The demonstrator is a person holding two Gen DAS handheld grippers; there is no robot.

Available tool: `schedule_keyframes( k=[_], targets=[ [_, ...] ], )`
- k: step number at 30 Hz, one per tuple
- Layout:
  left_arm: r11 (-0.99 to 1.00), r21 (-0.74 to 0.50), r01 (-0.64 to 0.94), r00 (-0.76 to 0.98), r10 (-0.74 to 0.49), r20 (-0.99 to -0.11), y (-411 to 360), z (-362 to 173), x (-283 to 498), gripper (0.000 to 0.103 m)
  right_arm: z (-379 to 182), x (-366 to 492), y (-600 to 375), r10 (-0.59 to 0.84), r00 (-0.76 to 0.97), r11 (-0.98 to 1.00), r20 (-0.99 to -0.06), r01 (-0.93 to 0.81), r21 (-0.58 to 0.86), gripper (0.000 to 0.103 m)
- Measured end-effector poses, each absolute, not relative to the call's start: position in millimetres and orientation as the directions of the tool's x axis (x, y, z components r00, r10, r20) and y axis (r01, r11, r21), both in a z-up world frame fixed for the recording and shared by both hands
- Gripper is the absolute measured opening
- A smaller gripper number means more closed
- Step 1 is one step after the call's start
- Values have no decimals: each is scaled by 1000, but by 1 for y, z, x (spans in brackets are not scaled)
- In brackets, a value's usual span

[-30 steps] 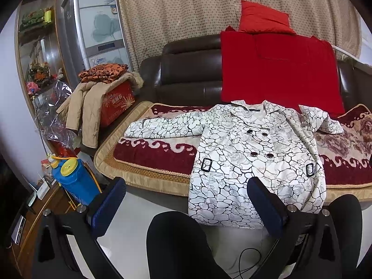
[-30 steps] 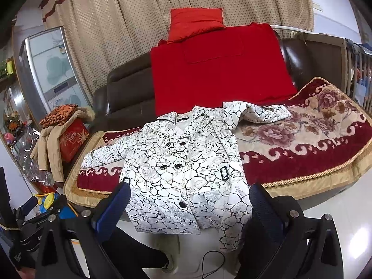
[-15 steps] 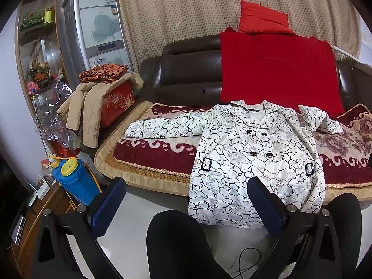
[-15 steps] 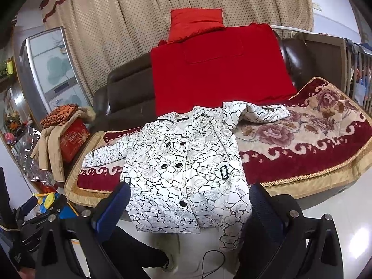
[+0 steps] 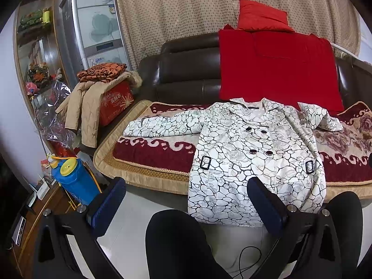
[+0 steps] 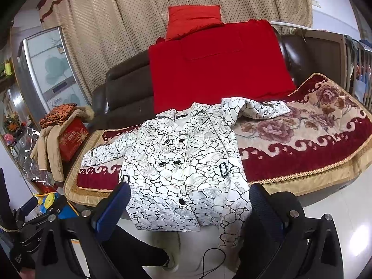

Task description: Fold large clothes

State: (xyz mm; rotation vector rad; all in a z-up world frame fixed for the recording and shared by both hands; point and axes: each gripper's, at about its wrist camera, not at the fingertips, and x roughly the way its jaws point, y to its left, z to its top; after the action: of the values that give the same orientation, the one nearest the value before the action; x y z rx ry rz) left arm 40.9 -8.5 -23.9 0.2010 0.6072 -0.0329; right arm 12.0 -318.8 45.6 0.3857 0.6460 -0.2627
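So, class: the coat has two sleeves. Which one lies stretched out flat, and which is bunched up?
The sleeve toward the beige jacket lies straight and flat. The other sleeve, on the flowered blanket, is bent and bunched.

Little can be read. The red box (image 5: 116, 103) under the beige jacket carries pale Chinese characters beside a gold starburst print, too small to make out. The tall silver cabinet (image 5: 100, 26) has a small blue mark low on its front panel and a small label near its top, both illegible. Nothing else bears readable writing.
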Motion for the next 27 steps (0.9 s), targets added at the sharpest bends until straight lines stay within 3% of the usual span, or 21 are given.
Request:
schedule_keyframes(
  k=[14,17,22,27],
  targets=[
    [976,163,141,795,-13,-607,-20,-36,69,103,38,26,-341,-101,764,884,-637,362,295,103],
    [971,130,202,738,-64,-672,-35,-54,113,103,34,42,-378,-123,780,859,-613,393,328,103],
    [964,130,233,632,-48,-774,-74,-114,206,103,1,88,-480,-151,761,729,-631,517,449,103],
    [960,159,230,620,-18,-785,-111,-158,274,103,-48,134,-575,-177,744,583,-644,607,541,103]
  ],
)
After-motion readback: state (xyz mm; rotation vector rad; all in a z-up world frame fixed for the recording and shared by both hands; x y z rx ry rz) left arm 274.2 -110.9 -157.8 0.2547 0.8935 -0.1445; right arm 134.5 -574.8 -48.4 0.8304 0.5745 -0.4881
